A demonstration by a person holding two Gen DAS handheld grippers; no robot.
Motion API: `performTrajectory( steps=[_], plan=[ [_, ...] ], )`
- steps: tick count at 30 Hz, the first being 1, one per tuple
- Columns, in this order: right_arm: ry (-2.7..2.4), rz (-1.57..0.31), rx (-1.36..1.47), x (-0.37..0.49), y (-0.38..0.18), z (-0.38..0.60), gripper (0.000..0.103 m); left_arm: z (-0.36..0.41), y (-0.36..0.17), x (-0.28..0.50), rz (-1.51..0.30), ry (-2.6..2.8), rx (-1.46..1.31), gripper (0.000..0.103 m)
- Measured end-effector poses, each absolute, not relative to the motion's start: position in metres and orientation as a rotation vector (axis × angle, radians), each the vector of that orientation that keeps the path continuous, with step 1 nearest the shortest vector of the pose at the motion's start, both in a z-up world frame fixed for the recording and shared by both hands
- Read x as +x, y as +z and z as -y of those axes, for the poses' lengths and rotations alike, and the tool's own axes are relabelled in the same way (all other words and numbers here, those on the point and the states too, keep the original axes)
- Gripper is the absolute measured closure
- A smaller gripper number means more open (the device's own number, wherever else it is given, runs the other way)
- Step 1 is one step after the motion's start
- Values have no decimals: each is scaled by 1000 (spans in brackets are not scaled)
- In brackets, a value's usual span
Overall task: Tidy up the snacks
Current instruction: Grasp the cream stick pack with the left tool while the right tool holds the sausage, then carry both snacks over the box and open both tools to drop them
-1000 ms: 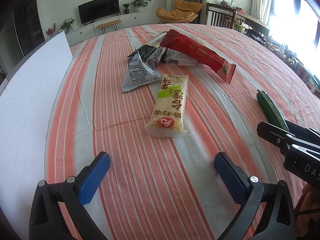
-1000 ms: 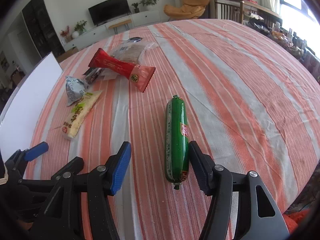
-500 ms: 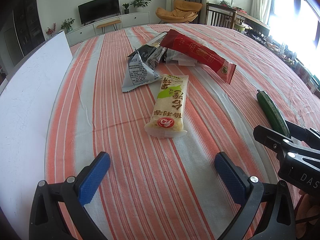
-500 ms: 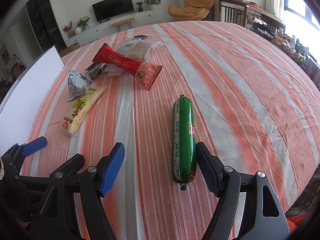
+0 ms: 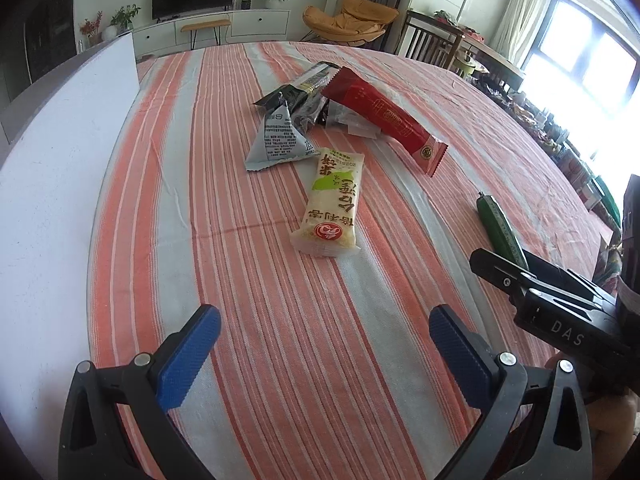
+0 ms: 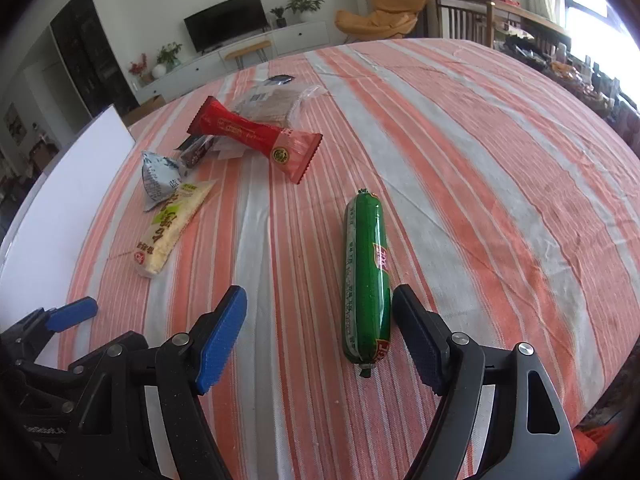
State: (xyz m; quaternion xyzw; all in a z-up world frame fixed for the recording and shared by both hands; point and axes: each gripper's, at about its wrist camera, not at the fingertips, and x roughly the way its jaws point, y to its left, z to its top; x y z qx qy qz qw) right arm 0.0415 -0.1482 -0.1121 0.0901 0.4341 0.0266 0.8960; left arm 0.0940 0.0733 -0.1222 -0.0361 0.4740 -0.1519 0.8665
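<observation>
A green sausage stick (image 6: 367,280) lies on the striped tablecloth, its near end between the fingers of my open right gripper (image 6: 320,336), close to the right finger. It also shows in the left wrist view (image 5: 500,228). A cream and green snack bar (image 5: 332,208) lies ahead of my open, empty left gripper (image 5: 320,352). Behind it are a grey triangular packet (image 5: 278,140), a long red packet (image 5: 384,116) and dark and clear wrappers (image 5: 308,88). The snack bar (image 6: 168,224) and red packet (image 6: 256,140) show at the left in the right wrist view.
A white board (image 5: 52,184) runs along the table's left side. The right gripper's black body (image 5: 560,304) is at the right of the left wrist view. Chairs and a TV unit stand beyond the far table edge.
My right gripper has drawn back a little along the green sausage, so only the sausage's near end sits between the fingers. The left gripper has not moved.
</observation>
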Motion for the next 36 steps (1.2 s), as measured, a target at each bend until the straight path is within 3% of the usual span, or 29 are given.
performTrajectory(
  steps=[5, 7, 9, 12, 14, 15, 16, 20, 23, 25, 26, 27, 32, 36],
  plan=[
    [48, -904, 162, 42, -112, 144, 23, -66, -103, 130, -1017, -279, -31, 1],
    [52, -901, 180, 42, -112, 147, 23, -50, -108, 150, -1072, -255, 63, 8],
    [51, -893, 242, 40, -111, 157, 23, -35, -119, 167, -1099, -253, 126, 22],
    [67, -863, 430, 34, -110, 186, 23, -21, -130, 181, -1114, -261, 155, 29],
    [91, -845, 570, 29, -112, 208, 23, -16, -133, 184, -1095, -274, 159, 45],
    [99, -841, 621, 27, -113, 216, 23, -16, -133, 183, -1082, -275, 160, 72],
    [105, -841, 659, 26, -114, 222, 23, -15, -132, 182, -1078, -271, 161, 75],
    [151, -911, 659, 38, -108, 224, 25, -28, -120, 161, -1075, -291, 67, 76],
    [133, -1006, 455, 61, -96, 208, 28, -38, -108, 134, -1057, -326, 2, 76],
    [133, -1127, 297, 78, -100, 191, 43, -44, -95, 117, -1037, -346, -47, 76],
    [125, -1171, 231, 82, -103, 184, 67, -49, -86, 109, -1024, -360, -75, 76],
    [107, -1178, 173, 84, -102, 179, 79, -54, -76, 101, -1006, -375, -110, 76],
    [187, -1185, 363, 79, -97, 189, 80, -102, -11, 65, -888, -415, -263, 76],
    [370, -1131, 500, 69, -56, 160, 80, -167, 41, 39, -769, -348, -318, 76]
  ],
)
